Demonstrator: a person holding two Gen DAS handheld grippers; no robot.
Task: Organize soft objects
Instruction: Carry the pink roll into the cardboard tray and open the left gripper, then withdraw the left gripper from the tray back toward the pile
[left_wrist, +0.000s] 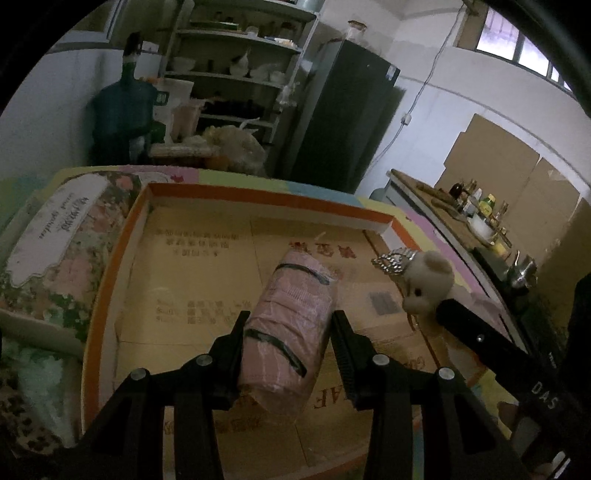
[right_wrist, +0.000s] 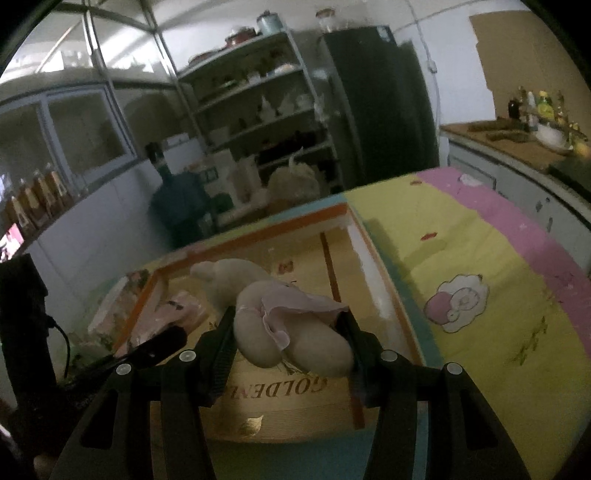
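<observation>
**Both claws loaded over the orange-rimmed tray**

Left claw: pinching a pink rolled bundle, wrapped in clear film and banded with dark ties. The pads press on both of its sides; the bundle points away from the camera over the cardboard-lined tray.

Right claw: pinching a cream plush bear in a pale pink dress, gripped at the legs and lower body. Its head, seen from the left wrist view, wears a small silver crown. The bear is over the tray's right-hand part.

Beyond the tray to the left, a floral box lies beside it. Both rest on a pastel cartoon-print cloth covering the tabletop. Farther back stand a metal shelf unit and a dark refrigerator.
</observation>
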